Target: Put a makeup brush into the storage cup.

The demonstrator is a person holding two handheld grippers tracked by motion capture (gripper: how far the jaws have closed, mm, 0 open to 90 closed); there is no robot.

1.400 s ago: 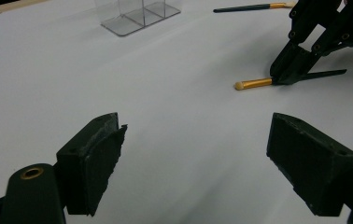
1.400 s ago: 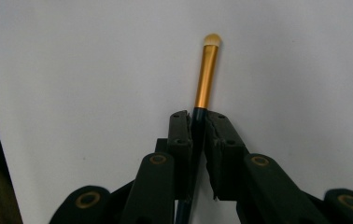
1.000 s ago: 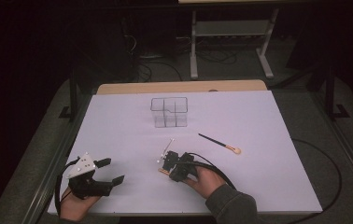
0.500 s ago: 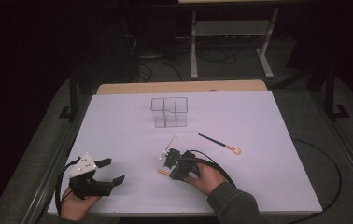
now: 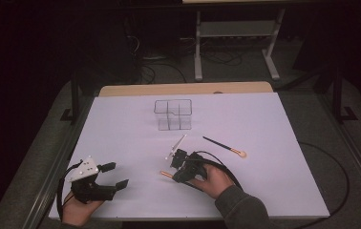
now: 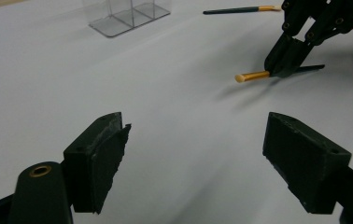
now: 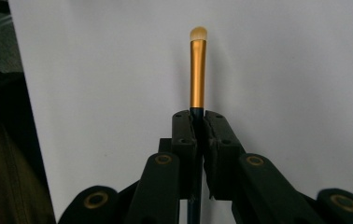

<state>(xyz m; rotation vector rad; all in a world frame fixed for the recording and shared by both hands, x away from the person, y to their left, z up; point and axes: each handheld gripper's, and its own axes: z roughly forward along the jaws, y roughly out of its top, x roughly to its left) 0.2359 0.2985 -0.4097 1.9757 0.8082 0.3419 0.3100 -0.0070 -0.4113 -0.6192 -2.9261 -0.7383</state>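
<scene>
Where the high view looks down on the counter (image 5: 274,124), the right tool (image 5: 182,168) sits near the middle front, closed on a gold-ferruled brush (image 5: 165,174) whose tip points toward the left tool (image 5: 103,177); the clear organizer (image 5: 172,114) stands well apart, farther back, so any carry to it runs away from the person. A second brush (image 5: 224,146) and a white stick (image 5: 176,145) lie between, near the right tool, which is the nearer one. In the left gripper view, the left tool (image 6: 193,154) is spread wide and empty above bare white surface, with the held brush (image 6: 254,75) lying almost flat beyond it, long axis roughly across the view. In the right gripper view, the jaws stand pinched on the dark handle just behind the ferrule (image 7: 197,74), the brush running straight out along them over the counter. The room beyond is dark, with a metal stand (image 5: 236,43) behind the counter.
</scene>
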